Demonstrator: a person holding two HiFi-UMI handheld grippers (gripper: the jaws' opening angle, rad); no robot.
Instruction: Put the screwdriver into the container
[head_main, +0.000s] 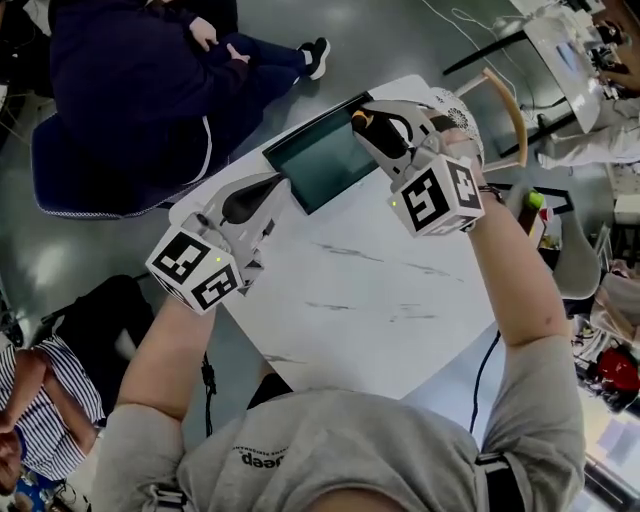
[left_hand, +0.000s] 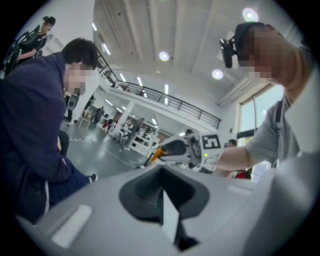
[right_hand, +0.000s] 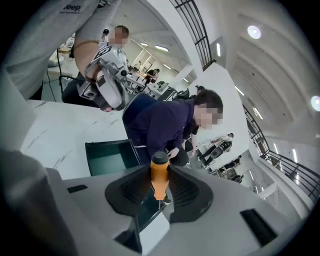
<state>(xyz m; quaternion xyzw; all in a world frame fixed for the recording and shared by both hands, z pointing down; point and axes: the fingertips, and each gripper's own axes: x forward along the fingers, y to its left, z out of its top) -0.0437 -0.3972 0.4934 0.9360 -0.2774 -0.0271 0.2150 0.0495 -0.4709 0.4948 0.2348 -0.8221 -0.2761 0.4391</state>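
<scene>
A screwdriver with an orange handle and black cap (right_hand: 159, 176) stands upright between the jaws of my right gripper (right_hand: 160, 187), which is shut on it. In the head view that gripper (head_main: 362, 120) hangs over the right end of the dark green container (head_main: 315, 160) at the table's far edge, the orange handle (head_main: 357, 117) showing at its tip. The container (right_hand: 107, 156) lies just below and left of the jaws. My left gripper (head_main: 280, 186) is at the container's near left corner, shut with nothing in it (left_hand: 162, 197).
The white marbled table (head_main: 360, 300) spreads toward me. A seated person in dark blue (head_main: 130, 90) is just beyond the container. Another person in a striped shirt (head_main: 40, 410) is at the lower left. A chair (head_main: 505, 100) stands at the far right.
</scene>
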